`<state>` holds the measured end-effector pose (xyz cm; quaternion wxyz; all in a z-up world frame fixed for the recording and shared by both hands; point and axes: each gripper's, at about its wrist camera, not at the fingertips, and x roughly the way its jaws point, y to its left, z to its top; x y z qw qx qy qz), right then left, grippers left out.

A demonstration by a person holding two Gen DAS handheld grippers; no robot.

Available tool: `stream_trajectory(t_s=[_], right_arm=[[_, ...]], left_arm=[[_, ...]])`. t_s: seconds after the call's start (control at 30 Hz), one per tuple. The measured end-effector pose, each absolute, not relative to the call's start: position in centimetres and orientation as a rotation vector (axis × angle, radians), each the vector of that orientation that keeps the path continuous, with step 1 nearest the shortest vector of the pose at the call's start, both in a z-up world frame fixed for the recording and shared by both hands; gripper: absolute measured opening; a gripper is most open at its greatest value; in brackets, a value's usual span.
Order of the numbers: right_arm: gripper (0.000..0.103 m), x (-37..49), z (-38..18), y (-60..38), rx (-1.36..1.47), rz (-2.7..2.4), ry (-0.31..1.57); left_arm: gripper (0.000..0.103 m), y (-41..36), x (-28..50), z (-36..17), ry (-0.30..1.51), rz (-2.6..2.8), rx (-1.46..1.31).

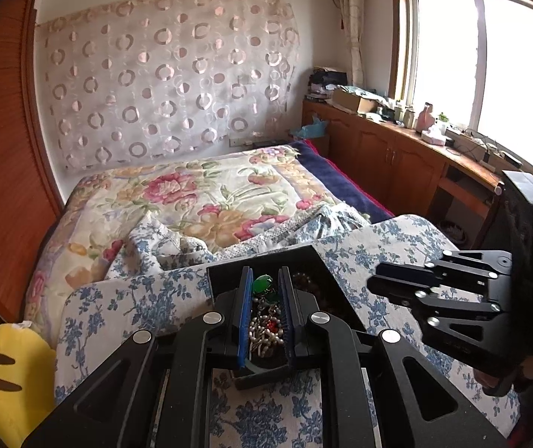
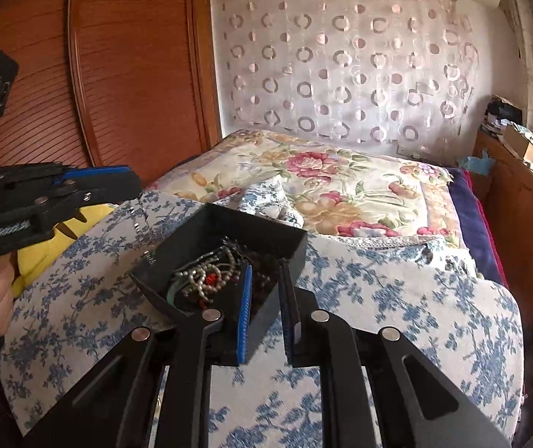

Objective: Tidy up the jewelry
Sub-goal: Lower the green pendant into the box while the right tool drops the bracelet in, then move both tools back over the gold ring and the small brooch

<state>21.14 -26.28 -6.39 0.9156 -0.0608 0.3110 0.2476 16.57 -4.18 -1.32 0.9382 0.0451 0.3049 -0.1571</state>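
Left wrist view showed a bedroom: a cushion in blue-and-white floral cloth served as the work surface, with a flowered quilt on the bed beyond the fingertips, a wooden cabinet under a bright window off to the right, and a yellow plush toy left of the fingers. A black jewelry box sat on the cushion, its long axis running slantwise away toward the quilt. The left gripper hovered over the box with its blue-padded fingers parted and empty, framing a tangle of pearl strands and a green stone. The right gripper reached in level from the near side, released, its left finger inside the box and its right finger just outside the wall.
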Motion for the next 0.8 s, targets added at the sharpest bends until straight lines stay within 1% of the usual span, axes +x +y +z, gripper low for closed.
stream_trajectory(t_s=[0.23, 0.33, 0.4, 0.53, 0.6, 0.8], right_arm=[[0.016, 19.7, -6.8, -27.2, -0.13, 0.502, 0.635], [0.016, 19.0, -7.0, -27.4, -0.133, 0.508, 0.633], [0.016, 18.7, -7.0, -27.4, -0.136, 0.517, 0.632], [0.016, 18.0, -7.1, -27.4, -0.13, 0.529, 0.632], [0.016, 17.6, -7.5, -27.5, -0.128, 0.538, 0.642], [0.016, 16.4, -9.4, -27.0, -0.166, 0.554, 0.682]], left_arm=[[0.013, -5.2, 17.3, -2.1, 0.634, -0.31, 0.115], [0.016, -5.3, 17.4, -2.3, 0.644, -0.305, 0.116], [0.029, -5.3, 17.2, -2.3, 0.642, -0.305, 0.117], [0.036, -5.3, 16.9, -2.3, 0.645, -0.306, 0.118], [0.053, -5.1, 16.5, -2.5, 0.643, -0.308, 0.115], [0.077, -4.2, 14.9, -3.1, 0.648, -0.321, 0.094]])
